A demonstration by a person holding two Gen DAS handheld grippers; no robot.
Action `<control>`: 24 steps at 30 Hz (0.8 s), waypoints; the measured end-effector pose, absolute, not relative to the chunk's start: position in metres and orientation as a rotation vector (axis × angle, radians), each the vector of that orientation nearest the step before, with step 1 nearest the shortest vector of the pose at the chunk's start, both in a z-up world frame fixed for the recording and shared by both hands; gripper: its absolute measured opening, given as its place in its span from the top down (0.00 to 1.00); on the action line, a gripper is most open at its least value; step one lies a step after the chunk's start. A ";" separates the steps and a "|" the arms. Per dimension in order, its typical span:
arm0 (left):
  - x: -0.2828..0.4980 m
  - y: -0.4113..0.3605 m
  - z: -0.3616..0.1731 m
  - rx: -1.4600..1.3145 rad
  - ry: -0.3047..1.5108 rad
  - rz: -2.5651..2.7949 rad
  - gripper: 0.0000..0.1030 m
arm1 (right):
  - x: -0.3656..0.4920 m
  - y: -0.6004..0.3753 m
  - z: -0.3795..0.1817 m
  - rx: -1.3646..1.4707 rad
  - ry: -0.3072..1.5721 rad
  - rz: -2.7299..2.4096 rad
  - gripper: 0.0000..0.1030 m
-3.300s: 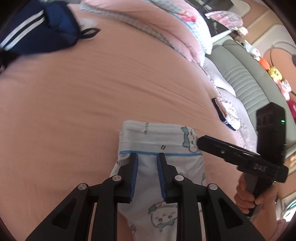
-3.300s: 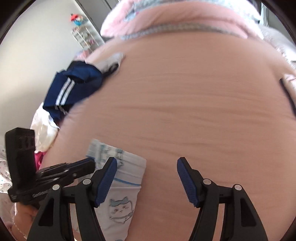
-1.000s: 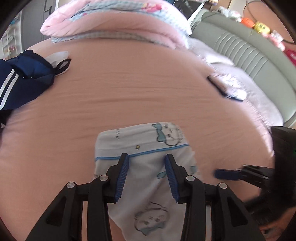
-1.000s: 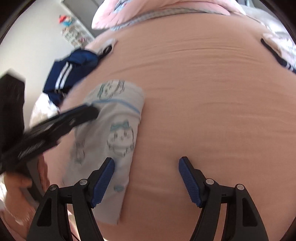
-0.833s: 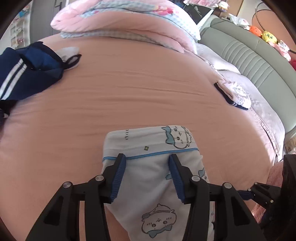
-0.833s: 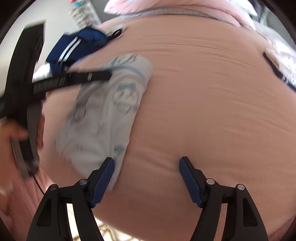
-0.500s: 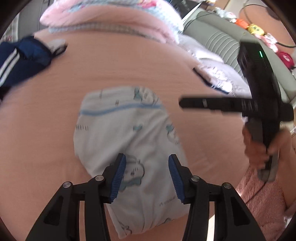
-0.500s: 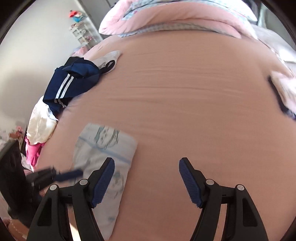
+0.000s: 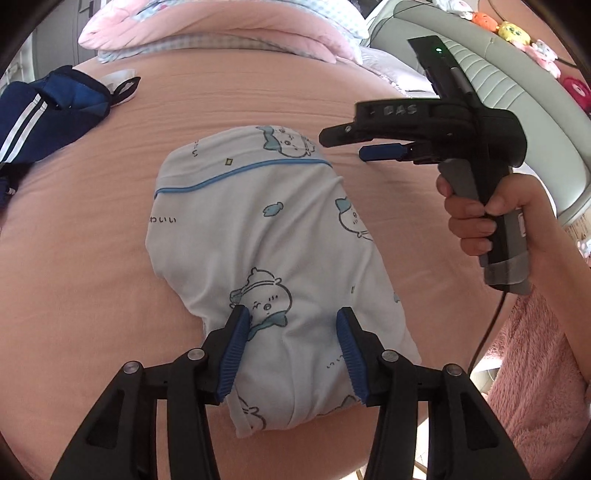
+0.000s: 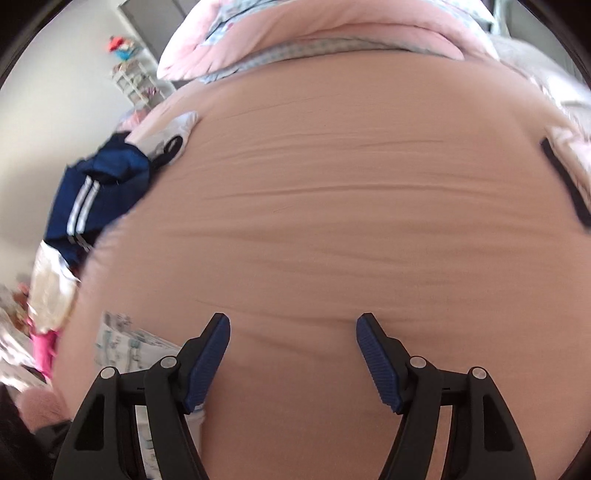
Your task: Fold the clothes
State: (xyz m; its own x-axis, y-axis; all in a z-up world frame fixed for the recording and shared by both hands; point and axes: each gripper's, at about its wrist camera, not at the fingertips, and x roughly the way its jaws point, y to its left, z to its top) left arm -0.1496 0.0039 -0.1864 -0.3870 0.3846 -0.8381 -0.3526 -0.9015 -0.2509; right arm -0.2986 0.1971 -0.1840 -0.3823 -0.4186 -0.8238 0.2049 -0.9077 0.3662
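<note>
A folded white garment (image 9: 266,236) with blue cartoon prints and a blue piping line lies flat on the pink bed (image 9: 92,258). My left gripper (image 9: 291,350) is open above its near end, fingers apart and holding nothing. The right gripper (image 9: 351,144), held by a hand (image 9: 476,218), hovers at the garment's far right corner. In the right wrist view my right gripper (image 10: 291,354) is open over bare sheet, and the garment's (image 10: 122,339) edge shows at lower left, partly hidden behind the left finger.
A navy garment with white stripes (image 9: 40,114) (image 10: 96,195) lies at the bed's left edge, white and pink clothes (image 10: 48,295) below it. A pink quilt (image 9: 221,26) is bunched at the head. A small folded piece (image 10: 565,173) lies at right. A grey headboard (image 9: 517,85) stands beyond.
My left gripper has drawn back toward the garment's near end and stays open. The right gripper swung away from the garment's side toward its far right corner, over bare sheet.
</note>
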 end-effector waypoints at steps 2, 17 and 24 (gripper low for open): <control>-0.152 -0.001 -0.184 -1.386 -0.088 2.300 0.56 | -0.286 0.204 -0.175 1.449 -0.314 -2.244 0.32; -0.167 0.001 -0.190 -1.396 -0.207 2.262 0.53 | -0.254 0.183 -0.176 1.420 -0.119 -2.174 0.30; -0.160 -0.003 -0.194 -1.387 -0.216 2.264 0.52 | -0.271 0.205 -0.171 1.438 -0.315 -2.241 0.31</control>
